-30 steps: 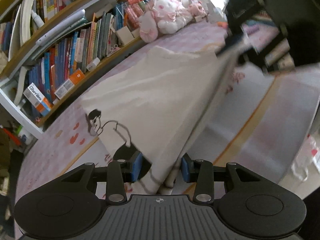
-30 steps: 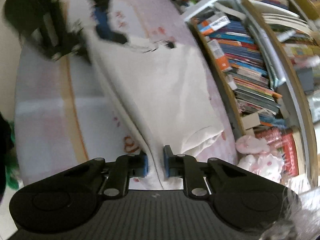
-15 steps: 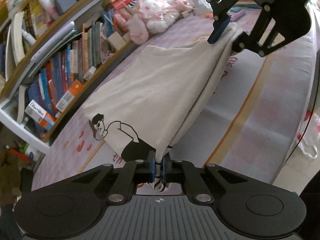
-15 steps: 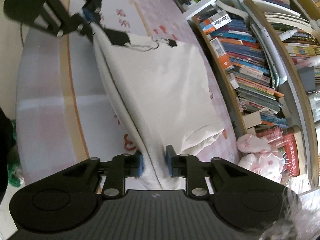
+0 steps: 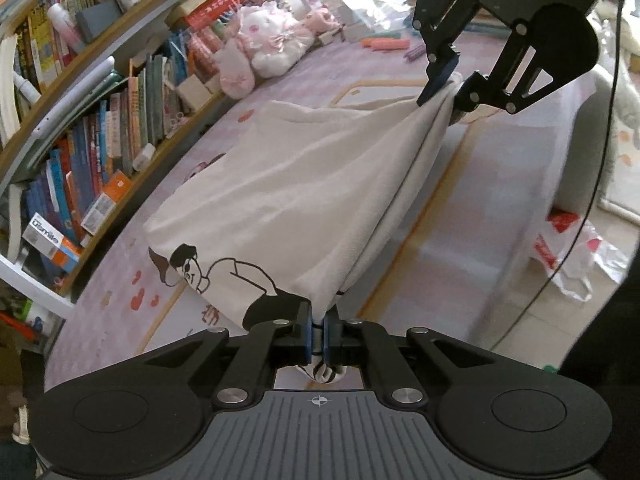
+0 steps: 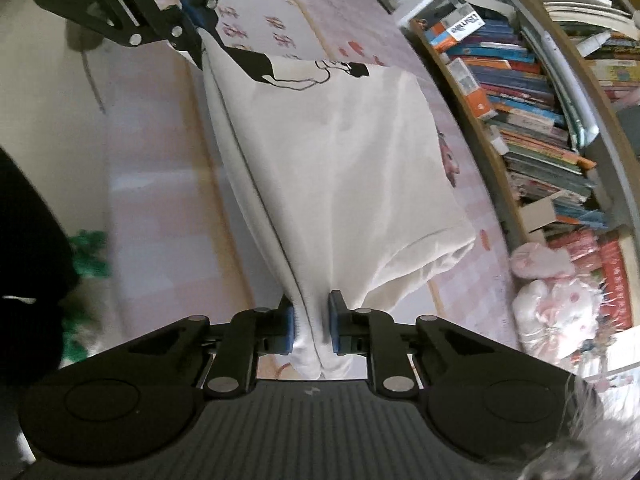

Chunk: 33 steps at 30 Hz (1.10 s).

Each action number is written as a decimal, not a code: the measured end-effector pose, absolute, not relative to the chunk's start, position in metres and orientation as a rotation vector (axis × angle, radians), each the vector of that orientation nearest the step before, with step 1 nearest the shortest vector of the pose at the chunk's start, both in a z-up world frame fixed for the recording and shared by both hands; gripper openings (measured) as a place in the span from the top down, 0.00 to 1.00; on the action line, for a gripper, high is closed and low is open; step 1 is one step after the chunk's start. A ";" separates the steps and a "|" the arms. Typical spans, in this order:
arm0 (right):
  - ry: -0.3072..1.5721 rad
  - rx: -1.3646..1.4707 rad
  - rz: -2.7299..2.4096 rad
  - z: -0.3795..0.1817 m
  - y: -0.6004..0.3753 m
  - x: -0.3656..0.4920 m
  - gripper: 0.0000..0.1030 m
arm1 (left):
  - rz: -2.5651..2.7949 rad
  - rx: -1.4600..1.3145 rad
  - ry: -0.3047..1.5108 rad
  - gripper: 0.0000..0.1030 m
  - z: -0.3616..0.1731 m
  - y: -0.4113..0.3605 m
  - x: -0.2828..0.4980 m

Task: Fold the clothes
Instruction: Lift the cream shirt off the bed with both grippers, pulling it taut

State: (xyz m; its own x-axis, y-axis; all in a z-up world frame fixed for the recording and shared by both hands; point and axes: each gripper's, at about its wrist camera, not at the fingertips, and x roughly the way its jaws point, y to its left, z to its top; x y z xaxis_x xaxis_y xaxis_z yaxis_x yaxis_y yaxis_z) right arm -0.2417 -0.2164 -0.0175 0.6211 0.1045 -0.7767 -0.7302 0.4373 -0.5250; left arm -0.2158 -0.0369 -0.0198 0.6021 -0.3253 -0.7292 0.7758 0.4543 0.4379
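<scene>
A cream T-shirt (image 5: 304,196) with a black cartoon print hangs stretched between both grippers over a pink mat (image 5: 480,208). My left gripper (image 5: 316,336) is shut on the printed end of the folded edge. My right gripper (image 6: 312,328) is shut on the other end, bunched between its blue pads. The shirt (image 6: 340,152) is lifted along that edge and its far side drapes down onto the mat. Each gripper shows in the other's view: the right one (image 5: 448,88) and the left one (image 6: 192,20).
A low bookshelf full of books (image 5: 92,148) runs along the far side of the mat and also shows in the right wrist view (image 6: 532,112). Pink plush toys (image 5: 264,48) lie by its end. A plastic bag (image 5: 576,252) lies on the tiled floor.
The left gripper closed on the shirt's printed end. Both grippers raised the folded edge and pulled it taut; more of the shirt hangs off the mat.
</scene>
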 end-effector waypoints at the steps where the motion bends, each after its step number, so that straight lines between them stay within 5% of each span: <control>1: 0.752 -0.975 0.598 -0.013 -0.218 -0.246 0.85 | -0.744 0.840 0.619 0.96 -0.016 -0.035 -0.219; 18: 0.857 -0.769 0.747 0.063 -0.241 -0.295 0.86 | -0.876 0.782 0.712 0.96 0.054 -0.026 -0.250; 33: 0.760 -0.749 0.670 0.106 -0.251 -0.206 0.87 | -0.852 0.566 0.716 0.96 0.093 -0.020 -0.143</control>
